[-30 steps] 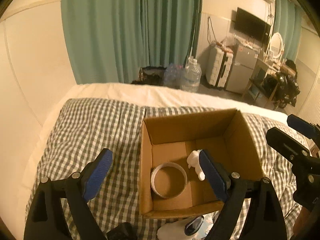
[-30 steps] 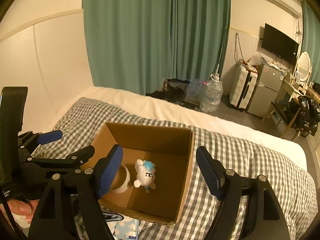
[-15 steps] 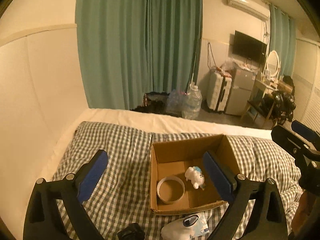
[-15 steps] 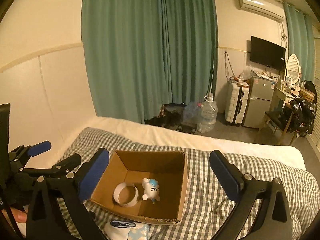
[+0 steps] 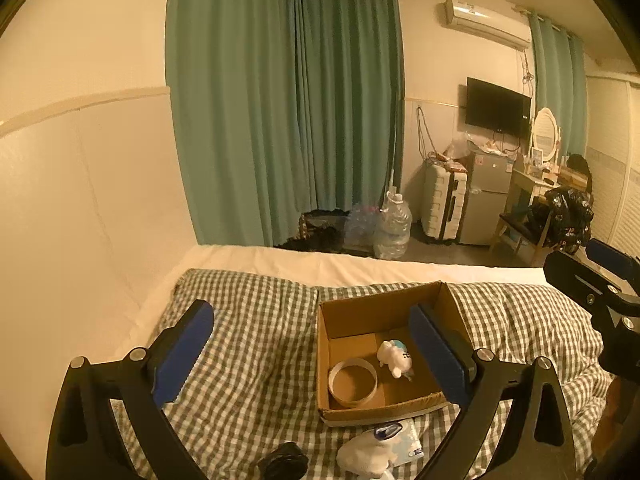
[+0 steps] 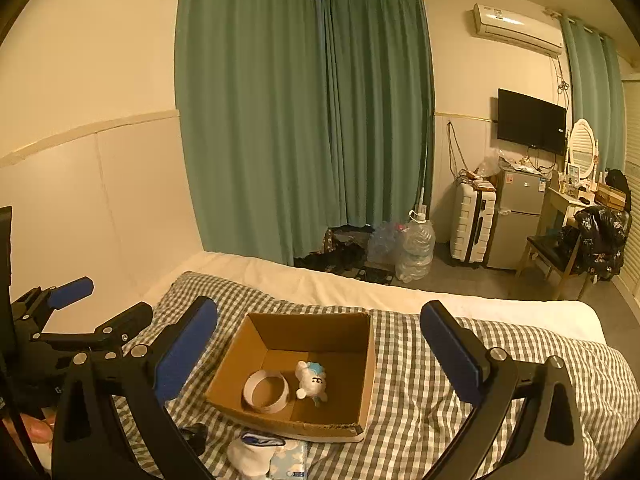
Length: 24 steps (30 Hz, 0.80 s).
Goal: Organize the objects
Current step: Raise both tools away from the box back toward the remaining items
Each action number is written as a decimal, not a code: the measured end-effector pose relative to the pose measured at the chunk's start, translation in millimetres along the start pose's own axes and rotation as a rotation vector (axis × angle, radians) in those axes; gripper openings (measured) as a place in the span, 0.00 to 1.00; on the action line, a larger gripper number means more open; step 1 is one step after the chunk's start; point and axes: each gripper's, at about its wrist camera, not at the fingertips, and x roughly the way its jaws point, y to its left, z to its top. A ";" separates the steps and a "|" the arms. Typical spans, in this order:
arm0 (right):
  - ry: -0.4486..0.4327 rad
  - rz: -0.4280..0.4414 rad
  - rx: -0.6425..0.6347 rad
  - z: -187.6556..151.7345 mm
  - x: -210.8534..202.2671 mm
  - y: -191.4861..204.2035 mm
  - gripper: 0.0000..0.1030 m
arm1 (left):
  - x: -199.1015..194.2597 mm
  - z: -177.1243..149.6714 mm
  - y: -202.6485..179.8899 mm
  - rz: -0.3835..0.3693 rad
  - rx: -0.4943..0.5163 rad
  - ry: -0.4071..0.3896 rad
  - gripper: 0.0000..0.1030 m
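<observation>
An open cardboard box (image 5: 380,294) sits on the checked blanket (image 5: 256,344). Inside it lie a white tape ring (image 5: 354,401) and a small white plush toy (image 5: 394,360) with blue hair. My left gripper (image 5: 310,312) hangs open above and short of the box, nothing between its blue pads. The right gripper (image 6: 319,306) is also open and empty, raised over the near side of the box (image 6: 308,315), with the ring (image 6: 266,408) and toy (image 6: 314,380) below it. In front of the box lie a white soft item (image 6: 250,454), a tissue pack (image 6: 290,460) and a small black object (image 5: 282,464).
The bed meets a cream wall panel (image 5: 80,216) on the left. Past its far edge hang green curtains (image 5: 288,120), with water jugs (image 5: 394,226), a suitcase (image 5: 444,204), a small fridge (image 5: 486,200) and a chair (image 6: 556,256) on the floor.
Both grippers have risen and drawn back from the box, which now looks smaller and lower. The right jaws widened. The toy and ring stayed in the box.
</observation>
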 end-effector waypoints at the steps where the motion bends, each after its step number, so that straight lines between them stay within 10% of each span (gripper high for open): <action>1: -0.003 0.001 0.000 -1.0 -3.2 1.4 0.99 | -2.9 -0.8 -0.7 0.003 0.004 -0.004 0.98; 24: 0.058 0.007 0.027 -62.5 -23.6 13.7 0.99 | -25.9 -49.0 15.9 0.014 0.003 0.054 0.98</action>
